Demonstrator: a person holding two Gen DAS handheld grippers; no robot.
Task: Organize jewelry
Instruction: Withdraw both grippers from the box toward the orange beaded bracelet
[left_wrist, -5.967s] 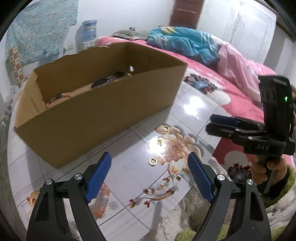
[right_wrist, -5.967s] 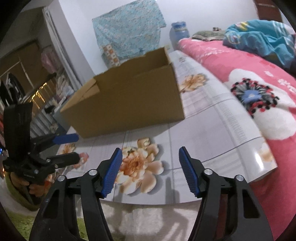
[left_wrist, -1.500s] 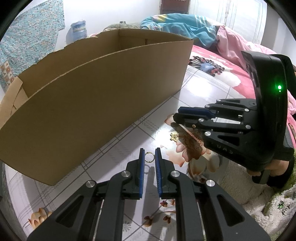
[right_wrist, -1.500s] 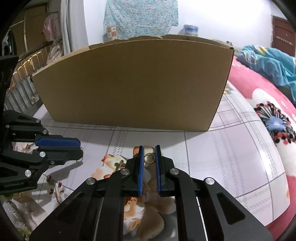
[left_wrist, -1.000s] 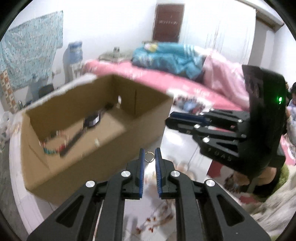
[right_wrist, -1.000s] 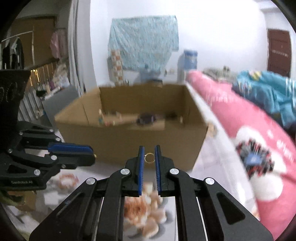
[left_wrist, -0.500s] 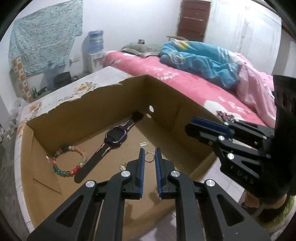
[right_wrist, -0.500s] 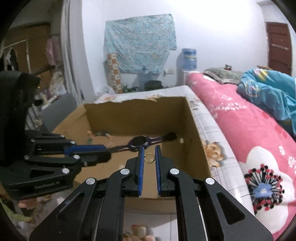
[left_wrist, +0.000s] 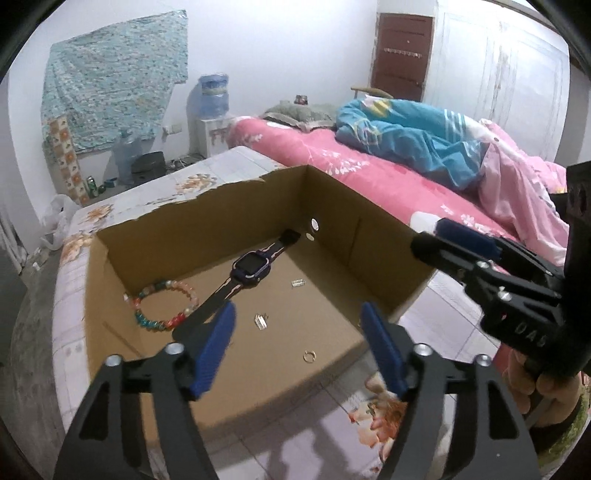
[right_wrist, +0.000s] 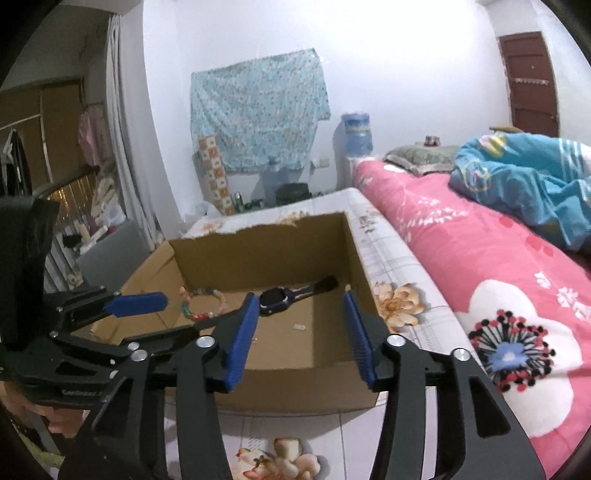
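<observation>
A glossy tabletop (left_wrist: 439, 325) printed with pale grid lines and peach-coloured flowers stands beside a bed with a pink floral sheet (right_wrist: 491, 273) in a white-walled room. A rumpled turquoise blanket (left_wrist: 413, 140) lies on the bed, a patterned blue cloth (right_wrist: 258, 110) hangs on the far wall, a blue water-cooler bottle (left_wrist: 213, 94) stands below it, and a dark brown door (left_wrist: 400, 55) closes the far corner.

On the tabletop sits an open cardboard box (left_wrist: 384, 236), plain brown corrugated board with a ragged, torn back rim and a small round hole in its right end wall. On its floor lie a dark purple smartwatch (left_wrist: 248, 267) with a square face and long flat strap, a bracelet of round multicoloured beads (left_wrist: 162, 304), a thin gold ring (left_wrist: 309, 356) near the front wall, a small silvery clasp-like piece (left_wrist: 260, 321) and another tiny metal piece (left_wrist: 297, 283).

The left gripper (left_wrist: 297, 345), black with ribbed blue pads, hovers over the box's near edge, its jaws opening and nothing between them; the gold ring lies on the box floor below. The right gripper (right_wrist: 301, 334), of the same make, is held over the front wall of the box, jaws likewise opening and holding nothing. A hand (left_wrist: 550, 395) grips the right tool's handle at the frame's edge.
</observation>
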